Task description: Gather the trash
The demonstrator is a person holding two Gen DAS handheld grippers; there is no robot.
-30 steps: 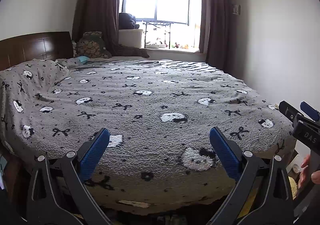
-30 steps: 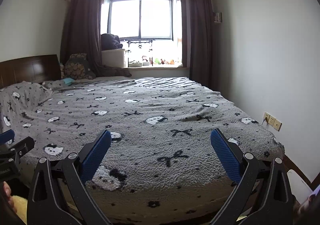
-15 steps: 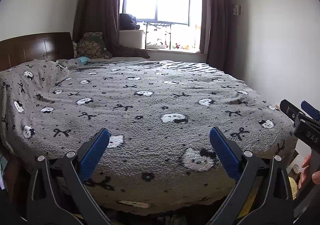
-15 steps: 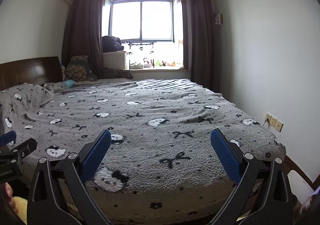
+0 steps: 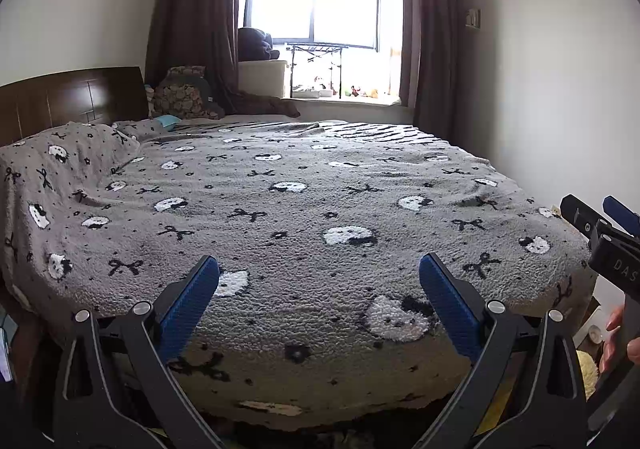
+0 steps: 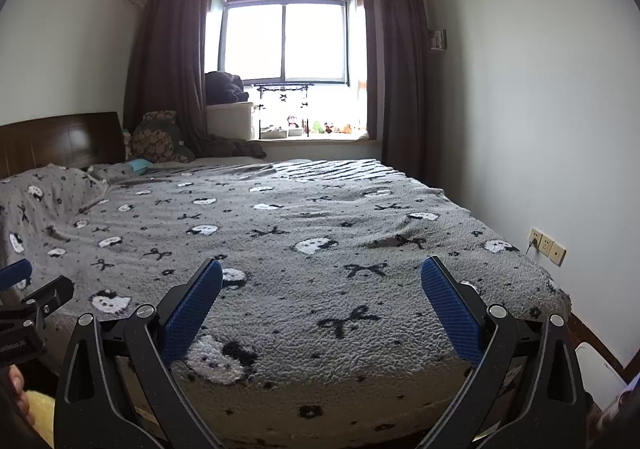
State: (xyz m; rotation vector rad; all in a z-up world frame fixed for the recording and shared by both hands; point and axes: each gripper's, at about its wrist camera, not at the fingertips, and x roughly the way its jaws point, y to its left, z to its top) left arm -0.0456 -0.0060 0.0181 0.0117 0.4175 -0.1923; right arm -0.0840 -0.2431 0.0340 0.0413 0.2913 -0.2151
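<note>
My left gripper (image 5: 319, 269) is open and empty, held at the foot of a bed with a grey cat-and-bow blanket (image 5: 304, 185). My right gripper (image 6: 322, 273) is open and empty too, beside it to the right; it also shows at the right edge of the left wrist view (image 5: 600, 217). The left gripper shows at the left edge of the right wrist view (image 6: 28, 289). A small teal item (image 5: 166, 121) lies at the far left of the bed near the pillows. No clear piece of trash shows on the blanket.
A dark wooden headboard (image 5: 72, 97) stands at the left. A window sill (image 6: 316, 133) with small toys and a white box (image 6: 230, 121) is at the back. Wall sockets (image 6: 548, 245) are on the right wall. Something yellow (image 6: 40, 409) lies low by the bed's foot.
Both views have tilted up a little, so the bed sits lower in frame. Both grippers stay open and empty.
</note>
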